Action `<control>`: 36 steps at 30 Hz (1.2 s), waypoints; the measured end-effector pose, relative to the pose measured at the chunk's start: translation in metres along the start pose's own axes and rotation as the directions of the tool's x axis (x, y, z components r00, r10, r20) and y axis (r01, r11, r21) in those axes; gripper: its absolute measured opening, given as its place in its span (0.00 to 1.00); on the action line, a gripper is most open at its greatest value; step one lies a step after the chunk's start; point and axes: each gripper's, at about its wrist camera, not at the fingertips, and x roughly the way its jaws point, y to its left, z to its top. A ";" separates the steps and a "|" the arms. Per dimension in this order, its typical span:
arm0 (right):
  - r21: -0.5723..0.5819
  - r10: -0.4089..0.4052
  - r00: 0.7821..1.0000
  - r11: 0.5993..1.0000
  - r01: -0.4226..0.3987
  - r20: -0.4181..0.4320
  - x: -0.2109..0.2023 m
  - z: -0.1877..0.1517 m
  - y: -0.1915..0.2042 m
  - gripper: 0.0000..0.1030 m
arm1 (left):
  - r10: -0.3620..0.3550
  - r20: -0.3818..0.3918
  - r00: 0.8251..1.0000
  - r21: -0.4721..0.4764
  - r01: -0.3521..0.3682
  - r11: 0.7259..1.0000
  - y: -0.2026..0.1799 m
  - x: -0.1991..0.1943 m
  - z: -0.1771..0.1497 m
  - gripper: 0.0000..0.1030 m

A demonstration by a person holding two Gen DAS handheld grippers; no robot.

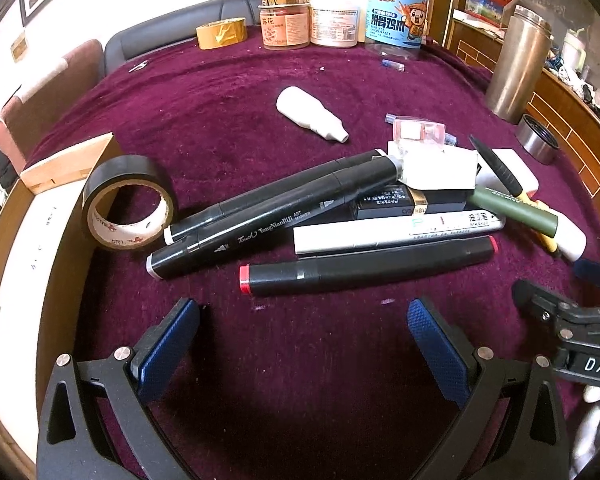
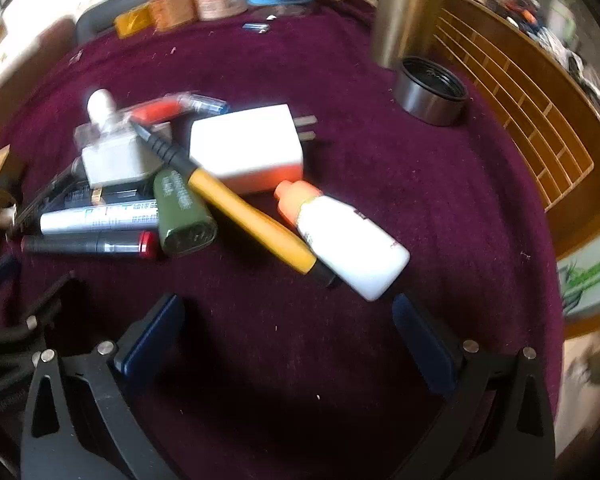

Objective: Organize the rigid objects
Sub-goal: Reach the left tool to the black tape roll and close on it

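Left claw (image 1: 304, 332) spread, empty | right claw (image 2: 288, 332) spread, empty | red-capped marker (image 1: 366, 266) at 12 | risk: nudging the stacked pens (image 1: 276, 208), scattering them across the worktop (image 1: 240, 92)

Both views bulge with fisheye curvature, straight edges bending toward a black vignette at the corners. The left wrist view is sharp: lettering on the black art marker (image 1: 276, 216) reads cleanly, and the burgundy velvet cloth (image 1: 220, 120) shows its nap. Daylight enters from the far side — the wall behind the row of labelled jars (image 1: 336, 20) is blown out to white. The right wrist view is smeared by motion blur; the white plug adapter (image 2: 248, 148) and the yellow-handled pen (image 2: 244, 212) have soft edges, and the jars at the top are streaked. Near each lens the cloth falls into deep shadow — dimmest between the blue-padded fingers (image 2: 148, 340).
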 end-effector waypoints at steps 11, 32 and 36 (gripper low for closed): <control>0.037 -0.057 0.977 0.998 0.051 0.206 -0.051 -0.024 -0.009 0.94 | -0.091 0.026 0.996 -0.031 0.092 0.995 0.017 -0.025 -0.013 0.97; 0.274 0.061 0.908 0.943 -0.189 0.415 -0.035 -0.012 -0.050 0.82 | -0.018 0.127 0.992 -0.062 0.026 0.998 0.113 -0.060 0.031 0.69; 0.259 0.063 0.911 0.949 -0.181 0.407 -0.033 -0.012 -0.047 0.82 | 0.021 0.080 0.997 0.037 -0.024 0.999 0.100 -0.031 0.049 0.69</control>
